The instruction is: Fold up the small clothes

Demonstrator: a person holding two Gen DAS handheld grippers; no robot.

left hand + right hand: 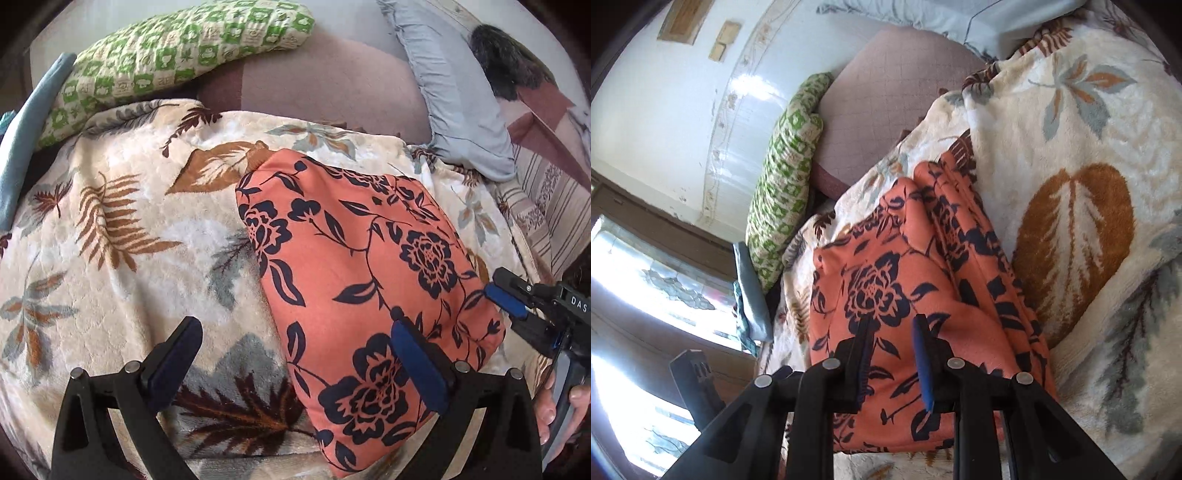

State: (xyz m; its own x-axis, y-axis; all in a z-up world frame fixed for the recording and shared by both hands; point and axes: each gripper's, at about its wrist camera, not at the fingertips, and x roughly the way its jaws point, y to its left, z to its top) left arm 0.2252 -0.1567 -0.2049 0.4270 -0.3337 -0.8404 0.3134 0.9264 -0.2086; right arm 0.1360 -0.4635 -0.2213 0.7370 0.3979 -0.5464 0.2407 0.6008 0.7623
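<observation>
An orange garment with dark floral print point(365, 280) lies folded on a cream leaf-patterned blanket point(122, 229). My left gripper point(295, 332) is open wide and empty; its right finger point(413, 354) is over the garment's near part, its left finger over the blanket. My right gripper point(508, 301) shows at the garment's right edge in the left wrist view. In the right wrist view the right gripper point(892, 332) hovers over the garment point(886, 266) with its jaws partly open, a gap between the pads and nothing in them. The garment's layered folded edge point(982, 254) runs along the right.
A green checked pillow point(177, 48) and a blue cloth point(26, 136) lie at the back left. A mauve cushion point(325, 85) and a grey-blue pillow point(458, 96) are behind. A wall and window point(646, 280) are on the left in the right wrist view.
</observation>
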